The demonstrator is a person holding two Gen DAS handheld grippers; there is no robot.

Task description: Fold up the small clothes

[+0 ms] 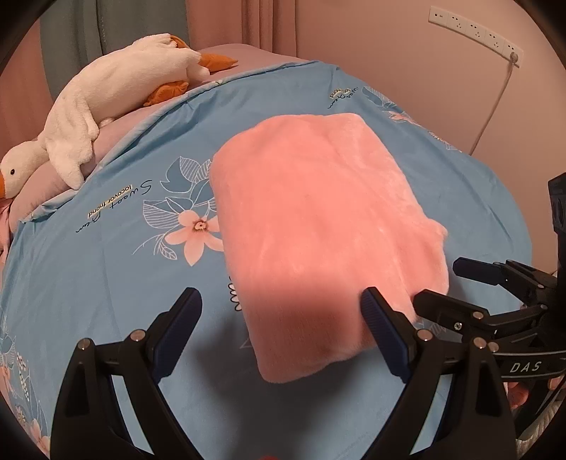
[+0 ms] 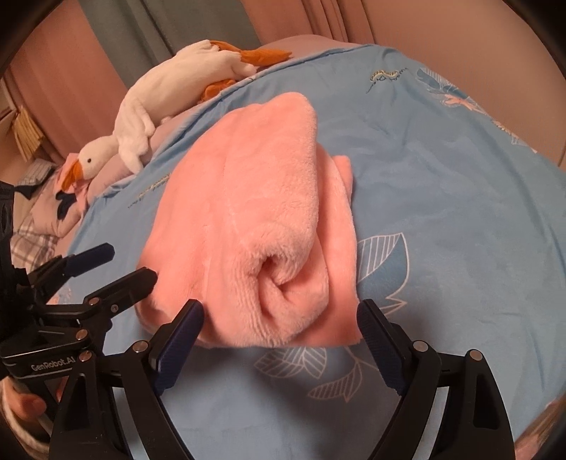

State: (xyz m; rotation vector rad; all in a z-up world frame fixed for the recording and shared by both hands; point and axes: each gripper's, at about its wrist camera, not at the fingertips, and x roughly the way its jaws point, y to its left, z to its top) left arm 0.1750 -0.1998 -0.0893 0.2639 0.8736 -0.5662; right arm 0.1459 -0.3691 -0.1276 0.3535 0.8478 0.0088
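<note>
A pink fleece garment (image 1: 318, 226) lies folded into a thick rectangle on the blue floral bedsheet (image 1: 106, 276). In the right wrist view the garment (image 2: 247, 219) shows a rolled sleeve end facing me. My left gripper (image 1: 281, 311) is open and empty, its fingers spread around the garment's near end without gripping it. My right gripper (image 2: 279, 318) is open and empty just in front of the garment's near edge. Each gripper shows in the other's view, the right one (image 1: 460, 286) at the right, the left one (image 2: 116, 262) at the left, both open.
A white plush goose (image 1: 88, 116) lies along the bed's far left edge on a pink pillow; it also shows in the right wrist view (image 2: 148, 109). A wall socket strip (image 1: 474, 32) with a cable is at the upper right. Curtains hang behind the bed.
</note>
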